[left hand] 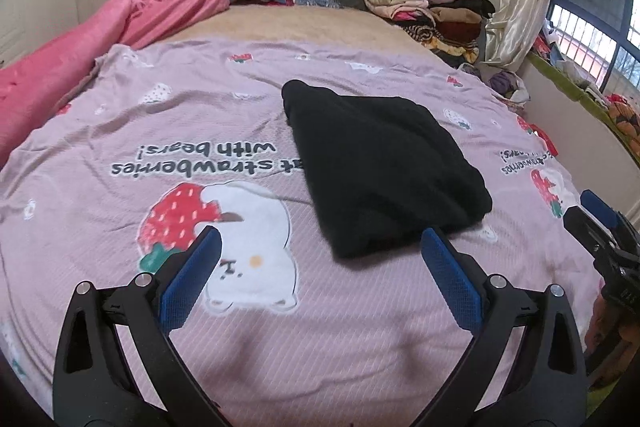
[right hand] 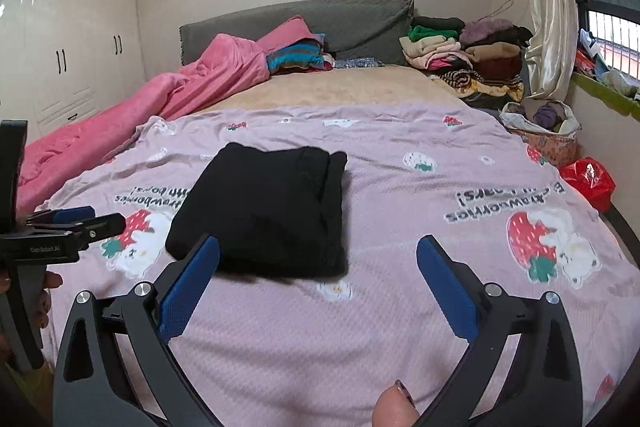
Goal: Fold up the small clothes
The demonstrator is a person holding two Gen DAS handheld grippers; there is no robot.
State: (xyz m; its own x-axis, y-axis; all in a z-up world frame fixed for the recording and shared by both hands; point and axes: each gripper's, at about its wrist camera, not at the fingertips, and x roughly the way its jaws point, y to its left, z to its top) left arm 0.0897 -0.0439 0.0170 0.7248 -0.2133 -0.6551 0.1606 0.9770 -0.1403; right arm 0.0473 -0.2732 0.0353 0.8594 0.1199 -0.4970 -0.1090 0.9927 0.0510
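- Looking down the left gripper (left hand: 320,247), I see both blue pads spread wide with nothing between them; they hang over the lilac sheet (left hand: 100,131), short of the garment.
- My right gripper (right hand: 318,255) stands just as wide, with nothing in its grasp. Its left pad overlaps the near edge of the garment in its own view, but I cannot tell whether it touches the cloth.
- The black garment (left hand: 380,163) lies folded into a compact rectangle, flat on the sheet near the middle of the bed. In the right wrist view (right hand: 264,211) a folded edge shows along its right side, with layers stacked there.
- The garment covers part of the upside-down lettering printed on the sheet, just beyond the strawberry-and-bear print (left hand: 224,243).
- From the left wrist view the right gripper shows at the right margin (left hand: 600,223), well to the side of the garment. From the right wrist view the left gripper shows at the left margin (right hand: 76,223), with fingers (right hand: 48,291) of a hand on its handle.
- A fingertip (right hand: 394,407) shows at the bottom of the right wrist view.
- Farther up the bed, a pink blanket (right hand: 160,107) is bunched along the left side, and folded clothes are piled (right hand: 460,63) at the right by the grey headboard (right hand: 352,23).
- A red bag (right hand: 588,181) sits off the bed's right side, beside a basket of clothes (right hand: 540,127).
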